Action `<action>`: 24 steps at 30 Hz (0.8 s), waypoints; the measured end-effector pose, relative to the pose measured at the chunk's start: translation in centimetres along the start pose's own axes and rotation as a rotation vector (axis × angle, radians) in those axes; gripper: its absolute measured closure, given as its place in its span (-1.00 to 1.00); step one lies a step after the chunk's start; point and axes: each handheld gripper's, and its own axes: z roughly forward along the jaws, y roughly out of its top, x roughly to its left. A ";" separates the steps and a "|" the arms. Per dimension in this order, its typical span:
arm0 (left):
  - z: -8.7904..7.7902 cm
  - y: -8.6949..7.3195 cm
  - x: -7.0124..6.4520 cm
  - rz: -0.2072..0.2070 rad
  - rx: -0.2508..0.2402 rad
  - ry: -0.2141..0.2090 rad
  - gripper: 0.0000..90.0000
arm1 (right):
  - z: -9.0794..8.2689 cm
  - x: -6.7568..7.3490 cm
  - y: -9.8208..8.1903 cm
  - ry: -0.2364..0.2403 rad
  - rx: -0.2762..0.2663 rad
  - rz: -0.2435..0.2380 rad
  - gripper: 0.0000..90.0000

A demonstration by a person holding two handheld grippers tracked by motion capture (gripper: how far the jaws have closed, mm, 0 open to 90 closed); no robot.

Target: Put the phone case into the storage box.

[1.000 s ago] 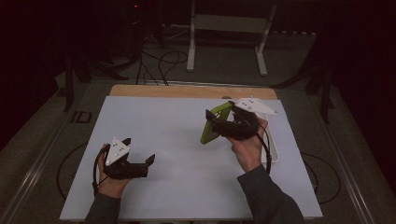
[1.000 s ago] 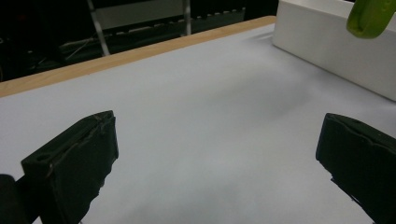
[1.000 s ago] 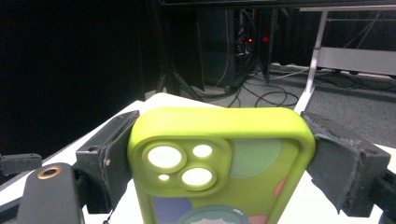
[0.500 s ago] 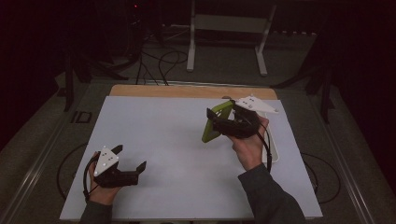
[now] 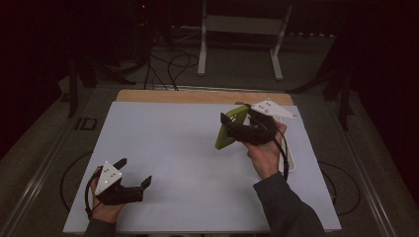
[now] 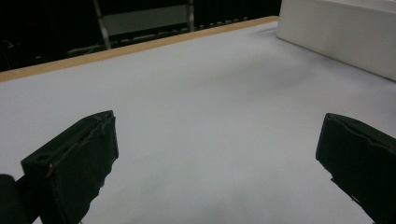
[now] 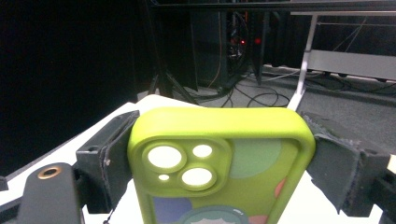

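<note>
- Right gripper (image 5: 232,129): jaws clamped on green phone case (image 5: 230,127), held above surface (image 5: 173,143) (far right).
- Left gripper (image 5: 133,173): jaws apart, near left, w/ nothing between.

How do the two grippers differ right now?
The left gripper is open with nothing between its jaws; the right gripper is shut on a green phone case. The left sits low near the table's front-left corner; the right is raised over the right side. Both are black, each with a grey plate on top.
</note>
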 end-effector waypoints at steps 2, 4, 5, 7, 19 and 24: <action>0.0 -0.1 0.0 0.004 -0.003 0.001 -1.00 | 0.0 -0.1 0.0 -0.002 0.000 0.002 -0.65; 0.0 -0.2 0.0 0.001 -0.006 0.006 -1.00 | -0.1 -0.2 0.0 -0.007 -0.001 0.004 -0.65; 0.0 -0.3 0.1 0.002 -0.004 0.006 -1.00 | -0.1 -0.3 0.1 -0.007 -0.001 0.004 -0.65; 0.1 -0.6 0.2 0.003 -0.002 0.014 -1.00 | -0.1 -0.3 0.1 -0.009 -0.004 0.007 -0.65; 0.2 -1.0 0.3 -0.001 0.007 0.025 -1.00 | -0.3 -1.0 0.4 -0.029 -0.012 0.013 -0.65; 0.1 -1.0 0.4 -0.007 0.004 0.029 -1.00 | -0.4 -1.3 0.8 -0.045 -0.013 0.013 -0.65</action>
